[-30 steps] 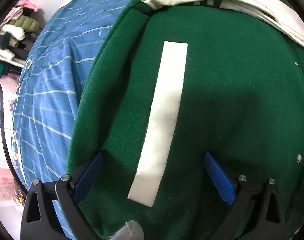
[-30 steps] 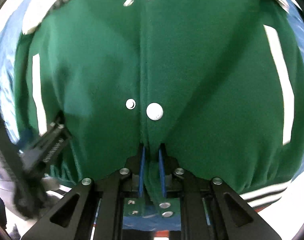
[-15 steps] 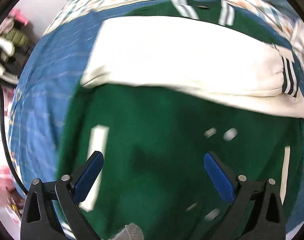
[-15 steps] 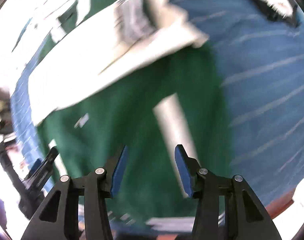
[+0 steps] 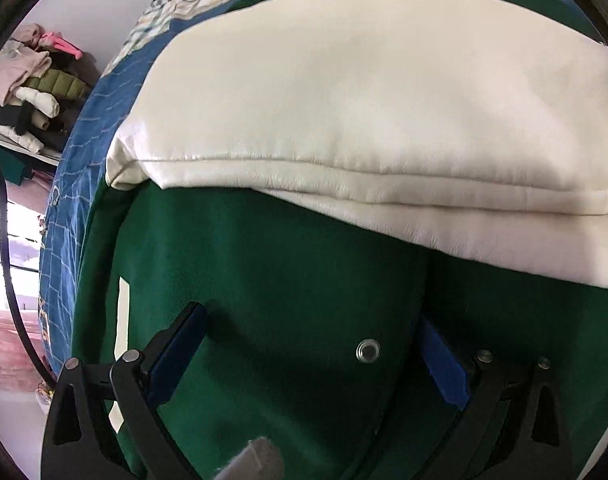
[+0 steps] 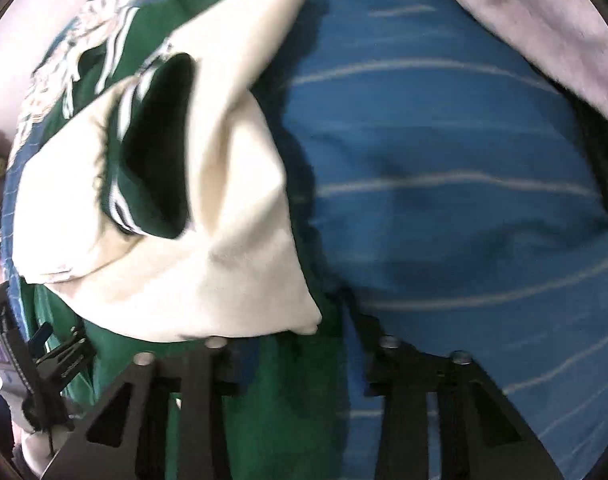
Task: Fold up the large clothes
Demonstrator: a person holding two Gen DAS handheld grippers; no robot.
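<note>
A green varsity jacket with cream sleeves lies on the bed, front up, both sleeves folded across its chest. A metal snap shows near the jacket's lower front. My left gripper is open, its blue pads low over the green front, holding nothing. In the right wrist view the cream sleeve with its striped green cuff covers the jacket's right side. My right gripper is open over the jacket's right edge, empty.
The bed has a blue sheet with thin white lines. A pale grey garment lies at the far right. A stack of folded clothes sits on a shelf at the left. A black cable hangs at the bed's left side.
My right gripper let go of the jacket's front hem, opened and swung to the jacket's right edge. My left gripper moved up the front toward the folded sleeves, staying open.
</note>
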